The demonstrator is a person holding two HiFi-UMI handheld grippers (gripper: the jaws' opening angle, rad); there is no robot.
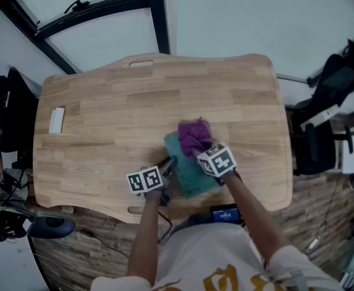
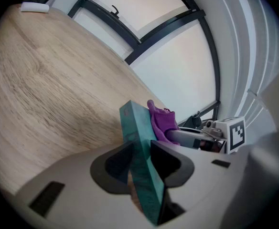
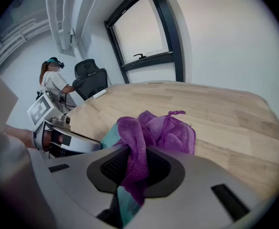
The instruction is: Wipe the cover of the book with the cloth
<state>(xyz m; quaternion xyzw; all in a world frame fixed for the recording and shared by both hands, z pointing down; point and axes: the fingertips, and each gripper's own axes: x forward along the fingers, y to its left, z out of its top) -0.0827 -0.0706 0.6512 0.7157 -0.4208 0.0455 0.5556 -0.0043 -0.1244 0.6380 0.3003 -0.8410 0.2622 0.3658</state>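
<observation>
**One teal book, one purple cloth, two grippers and one white block on a wooden table (image 1: 134, 96).**

Well left of the book (image 1: 192, 173) lies the single small white block (image 1: 56, 120). The left gripper (image 1: 168, 168) reaches in on a bare forearm, just left of the book. Its own view shows its jaws clamped on the book's edge, with the book edge-on between them. The book rests near the table's front edge, turned askew. The cloth (image 1: 193, 135) sits bunched on the book's far end. The right gripper (image 1: 202, 148) comes in from the book's right, and its jaws pinch a fold of the cloth. Only the right gripper view shows a person (image 3: 53, 82) beside a black chair (image 3: 89, 80), far beyond the book.
</observation>
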